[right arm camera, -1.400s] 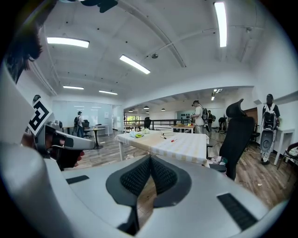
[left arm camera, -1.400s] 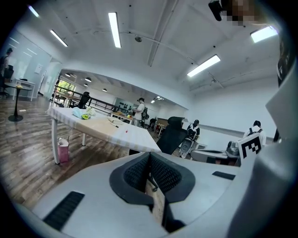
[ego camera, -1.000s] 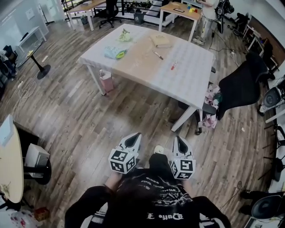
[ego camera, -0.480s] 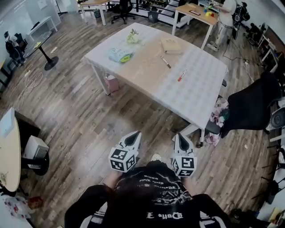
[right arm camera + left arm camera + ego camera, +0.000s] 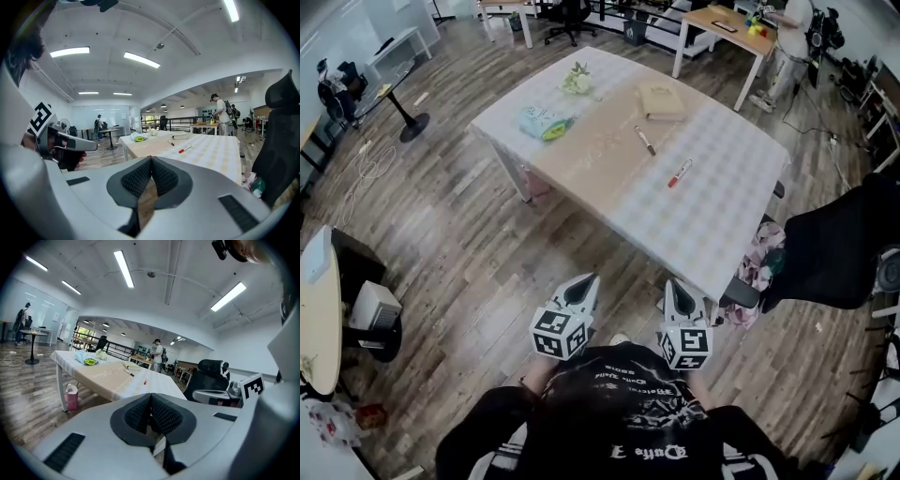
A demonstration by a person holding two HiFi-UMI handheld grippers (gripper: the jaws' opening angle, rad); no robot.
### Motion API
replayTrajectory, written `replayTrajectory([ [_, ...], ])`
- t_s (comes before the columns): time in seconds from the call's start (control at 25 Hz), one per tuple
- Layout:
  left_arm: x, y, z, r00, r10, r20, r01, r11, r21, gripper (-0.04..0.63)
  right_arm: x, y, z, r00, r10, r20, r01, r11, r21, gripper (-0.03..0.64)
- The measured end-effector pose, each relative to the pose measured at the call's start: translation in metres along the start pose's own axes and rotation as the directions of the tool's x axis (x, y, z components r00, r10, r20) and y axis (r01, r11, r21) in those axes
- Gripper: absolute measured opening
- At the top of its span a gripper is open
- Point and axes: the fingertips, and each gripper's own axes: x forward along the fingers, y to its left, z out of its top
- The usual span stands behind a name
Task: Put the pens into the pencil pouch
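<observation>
Two pens lie loose on the long white-clothed table (image 5: 712,206), near the middle of its top: a red marker pen (image 5: 679,173) and, just beyond it toward the table's far end, a dark pen with a black cap (image 5: 645,141). The two are apart from each other, each lying at a slant across the cloth. Further along the table, past the dark pen, sits the flat tan rectangular pencil pouch (image 5: 662,101), touching neither pen.

Over on the table's far left side there's a light blue and green packet (image 5: 544,121), and behind that, at the far corner, a small bunch of white flowers (image 5: 577,82).

The person stands on the wooden floor off the table's near end, well short of it. They hold both tools out in front of their chest, pointing toward the table. The left gripper (image 5: 584,281) has its ribbed black pads pressed together with nothing between them. The right gripper (image 5: 675,284) is the same, jaws closed tight and empty. Both are well away from the pens and the pouch.

A black office chair (image 5: 830,253) stands off the table's near right corner. A heap of pinkish cloth (image 5: 759,267) lies at the foot of that corner. Another person (image 5: 792,28) stands by a wooden desk beyond the table's far end.
</observation>
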Motion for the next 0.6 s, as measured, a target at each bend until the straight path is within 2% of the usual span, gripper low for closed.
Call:
replayTrajectory([
  [0.24, 0.04, -0.009, 0.01, 1.0, -0.003, 0.004, 0.003, 1.0, -0.004, 0.02, 0.023, -0.028, 0.006, 1.0, 0.025, -0.002, -0.025, 1.0, 0.006, 0.009],
  [0.6, 0.067, -0.003, 0.009, 1.0, 0.004, -0.023, -0.004, 1.0, -0.022, 0.02, 0.046, -0.042, 0.002, 0.999, 0.034, -0.03, -0.033, 0.999, 0.019, 0.009],
])
